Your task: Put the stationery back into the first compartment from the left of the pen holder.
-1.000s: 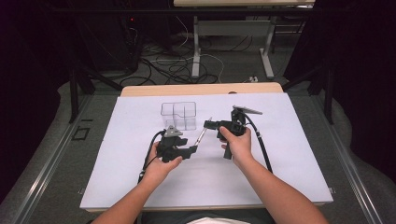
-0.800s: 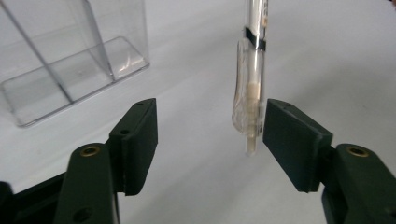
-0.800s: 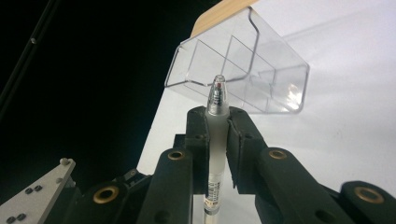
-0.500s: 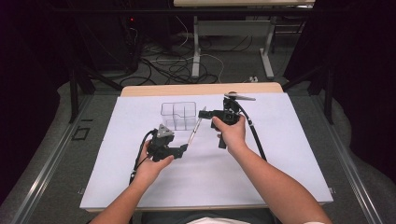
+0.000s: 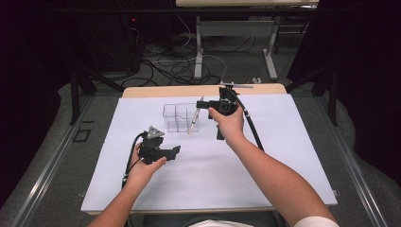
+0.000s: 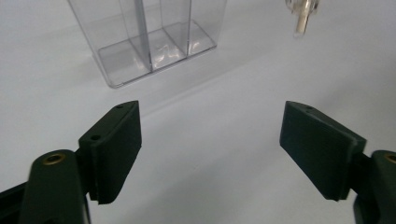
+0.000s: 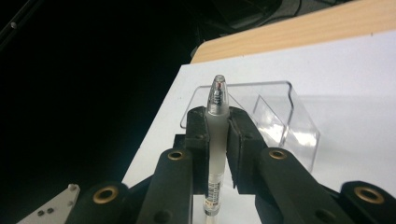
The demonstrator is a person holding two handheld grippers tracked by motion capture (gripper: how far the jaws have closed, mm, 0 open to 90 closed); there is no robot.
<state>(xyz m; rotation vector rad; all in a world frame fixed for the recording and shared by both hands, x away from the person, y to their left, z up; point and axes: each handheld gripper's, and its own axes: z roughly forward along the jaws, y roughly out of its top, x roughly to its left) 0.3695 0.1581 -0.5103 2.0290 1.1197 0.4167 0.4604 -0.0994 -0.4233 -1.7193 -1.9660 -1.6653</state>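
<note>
above clear organizer (image 5: 180, 117): pen (image 7: 215, 140) clamped between right gripper (image 7: 217, 140) jaws; left gripper (image 6: 210, 154) jaws just opening, empty.

1. The compartment box (image 6: 149, 42) is looking like clear, glossy, smooth plastic
2. The pen (image 7: 216, 140) is showing a frosted, translucent plastic barrel with a clear tip
3. The right gripper (image 7: 217, 135) is showing matt black jaws with brass-coloured rivets
4. The left gripper (image 6: 210, 154) is wearing matt, dark pads
5. The white sheet (image 5: 283, 142) is looking matt and smooth, like paper
6. The tabletop edge (image 5: 189, 91) is looking like pale wood
</note>
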